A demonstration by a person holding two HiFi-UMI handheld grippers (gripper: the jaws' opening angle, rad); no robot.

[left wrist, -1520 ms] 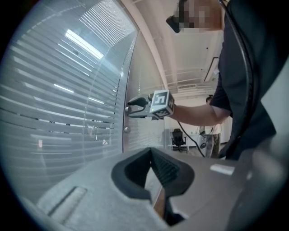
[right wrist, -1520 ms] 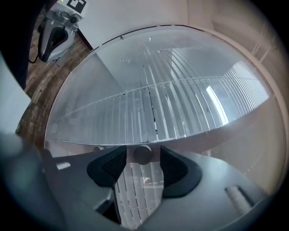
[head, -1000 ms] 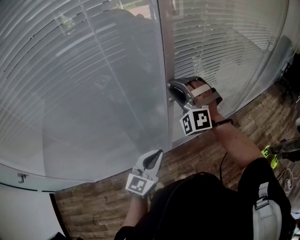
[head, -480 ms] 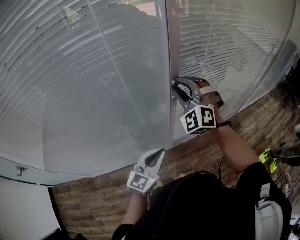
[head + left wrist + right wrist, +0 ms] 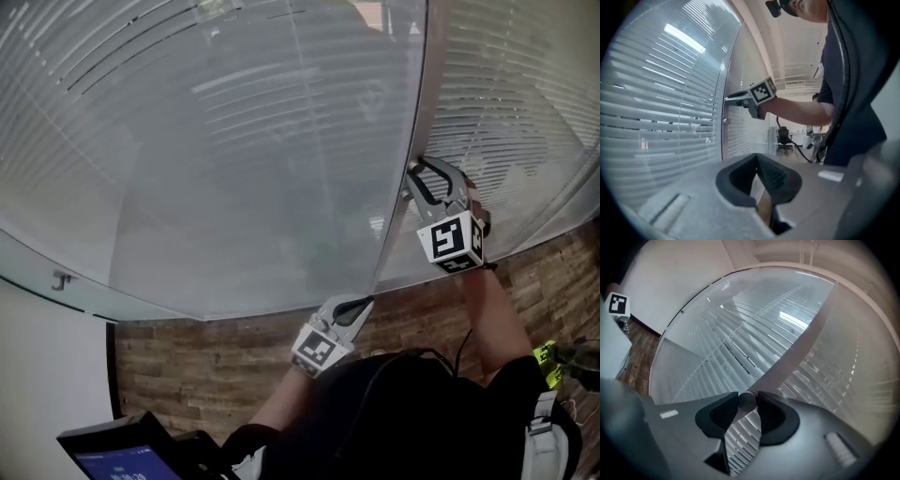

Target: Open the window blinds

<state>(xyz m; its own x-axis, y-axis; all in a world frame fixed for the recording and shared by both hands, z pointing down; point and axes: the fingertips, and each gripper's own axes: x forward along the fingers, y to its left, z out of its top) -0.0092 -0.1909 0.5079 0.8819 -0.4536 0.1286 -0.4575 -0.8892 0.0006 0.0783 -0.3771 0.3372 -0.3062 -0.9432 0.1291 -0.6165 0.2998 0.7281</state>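
Observation:
Slatted blinds point(image 5: 234, 141) hang behind a glass wall split by a grey upright frame point(image 5: 398, 211). My right gripper point(image 5: 413, 175) is level against that frame, shut on a small round knob point(image 5: 746, 401) that sits between its jaw tips. The blinds point(image 5: 754, 338) fill the right gripper view with their slats partly tilted. The left gripper view catches the right gripper point(image 5: 736, 98) at the frame, above a second small knob point(image 5: 725, 121). My left gripper point(image 5: 361, 303) hangs low near the glass foot, shut and empty.
A wood-plank floor point(image 5: 187, 366) runs along the glass. A dark device with a lit screen point(image 5: 122, 455) shows at the bottom left. A small bracket point(image 5: 61, 279) sticks out from the glass's lower rail. An office chair point(image 5: 783, 138) and a cable stand further down the room.
My right gripper has rolled on the knob, turning its marker cube. The left gripper sank slightly. The head view swung, so the frame and both grippers now sit further right.

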